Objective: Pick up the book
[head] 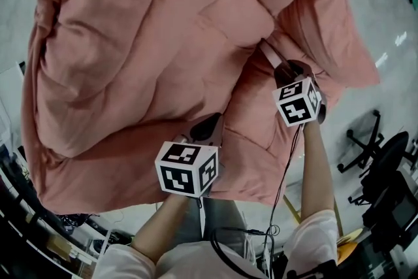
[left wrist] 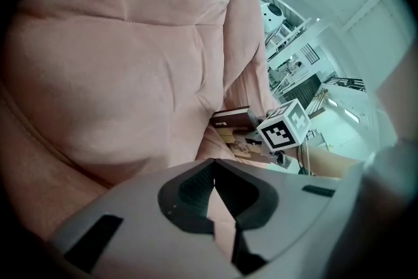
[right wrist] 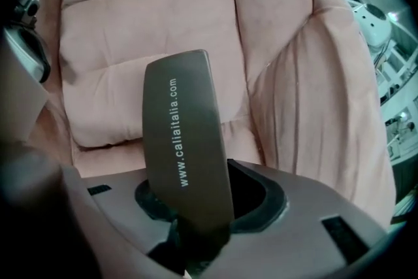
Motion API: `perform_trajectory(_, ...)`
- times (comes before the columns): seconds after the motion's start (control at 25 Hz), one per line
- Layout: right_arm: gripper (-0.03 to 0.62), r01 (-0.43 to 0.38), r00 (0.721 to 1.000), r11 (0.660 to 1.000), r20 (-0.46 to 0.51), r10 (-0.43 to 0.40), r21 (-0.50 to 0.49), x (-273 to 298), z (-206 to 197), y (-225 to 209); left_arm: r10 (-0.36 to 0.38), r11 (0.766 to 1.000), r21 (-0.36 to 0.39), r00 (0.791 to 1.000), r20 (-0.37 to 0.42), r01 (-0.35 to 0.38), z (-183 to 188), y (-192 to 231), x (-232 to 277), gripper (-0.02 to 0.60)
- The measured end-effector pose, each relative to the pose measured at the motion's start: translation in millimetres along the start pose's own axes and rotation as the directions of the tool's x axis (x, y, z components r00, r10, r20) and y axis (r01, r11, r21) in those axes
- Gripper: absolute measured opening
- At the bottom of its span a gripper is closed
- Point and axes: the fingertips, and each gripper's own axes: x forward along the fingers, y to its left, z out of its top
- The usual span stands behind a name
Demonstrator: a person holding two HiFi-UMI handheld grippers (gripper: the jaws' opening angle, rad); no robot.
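1 book point(right wrist: 186, 140) clamped in R hand-held gripper point(right wrist: 209, 199), L hand-held gripper point(left wrist: 214, 166) closed, 1 sofa point(left wrist: 117, 75)

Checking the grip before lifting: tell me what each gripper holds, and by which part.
The right gripper is closed on the dark book, gripping it by its near end. The left gripper is shut and holds nothing.

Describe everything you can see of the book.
The book is dark brown, matte and closed, with rounded corners and white print reading "www.caliaitalia.com". One end is clamped by the right gripper, and the rest juts out from between the jaws. Pink cushions lie behind it; whether it touches them is unclear.
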Motion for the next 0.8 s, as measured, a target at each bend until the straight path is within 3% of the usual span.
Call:
perform_trajectory(0.24,0.163,-0.048,0.999,0.999,-0.022,0.048,-0.016,-13.1,-11.5,1.6,-0.015,0.999,0.042,1.0,0.006,0.015,-1.1,-14.1,-6.1,0.009)
perform_trajectory(0.44,0.16,-0.075,0.996,0.987,0.055,0.068,0.142,-47.0,-11.1,0.5,-0.007,0.995,0.097,1.0,0.031,0.004,4.4,-24.1,-26.8,0.009)
perform_trajectory(0.6,0.16,-0.115,0.987,0.937,0.147,0.069,0.329,-89.0,-3.3,0.4,0.013,0.986,0.167,0.997,0.073,-0.025,18.6,-30.2,-52.0,0.009)
perform_trajectory(0.8,0.16,-0.123,0.984,0.854,0.174,0.038,0.506,-139.7,-1.1,19.9,0.014,0.965,0.259,0.996,0.089,-0.037,22.2,-48.6,-84.5,0.009)
